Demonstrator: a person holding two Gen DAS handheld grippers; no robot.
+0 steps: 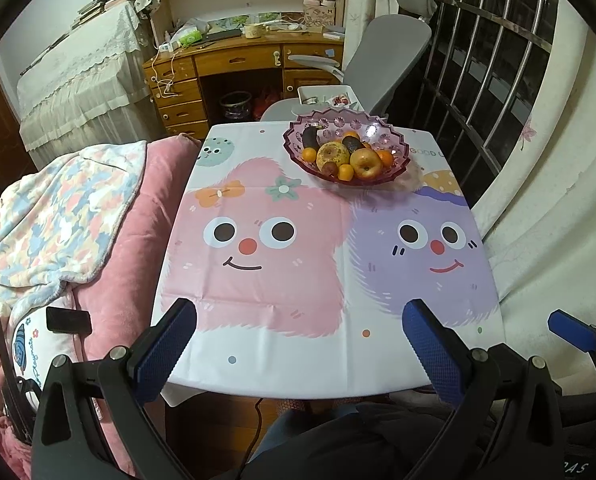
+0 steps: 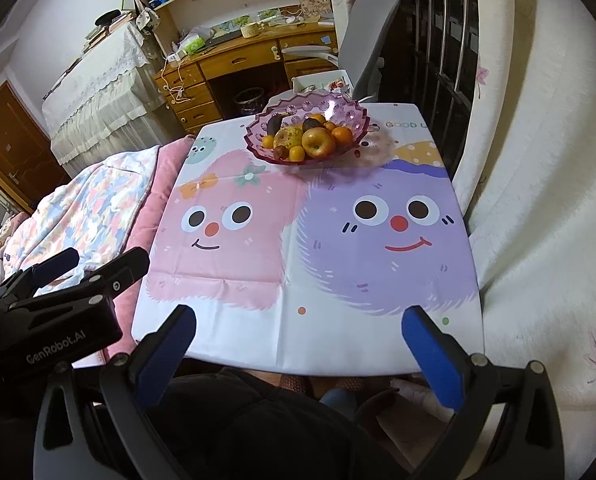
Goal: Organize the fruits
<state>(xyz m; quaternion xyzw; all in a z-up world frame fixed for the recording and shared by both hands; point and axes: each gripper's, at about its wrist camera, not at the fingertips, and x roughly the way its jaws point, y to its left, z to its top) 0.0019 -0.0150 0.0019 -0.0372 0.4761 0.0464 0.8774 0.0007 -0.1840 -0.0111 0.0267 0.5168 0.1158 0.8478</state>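
A purple scalloped plastic bowl [image 1: 398, 170] stands at the far right of the table and holds an apple [image 1: 366, 163], a yellow-brown fruit [image 1: 332, 155], several small oranges [image 1: 345, 172], a dark banana [image 1: 310, 136] and an avocado [image 1: 353, 144]. The bowl also shows in the right wrist view [image 2: 254, 146]. My left gripper [image 1: 300, 320] is open and empty above the table's near edge. My right gripper [image 2: 298, 322] is open and empty beside it, also at the near edge. Both are far from the bowl.
The table carries a cartoon tablecloth [image 1: 282, 280]. A bed with pink and patterned quilts [image 1: 78, 220] lies to the left. A grey office chair [image 1: 382, 68] and a wooden desk [image 1: 234, 64] stand behind the table. A barred window [image 1: 490, 72] and a curtain are on the right.
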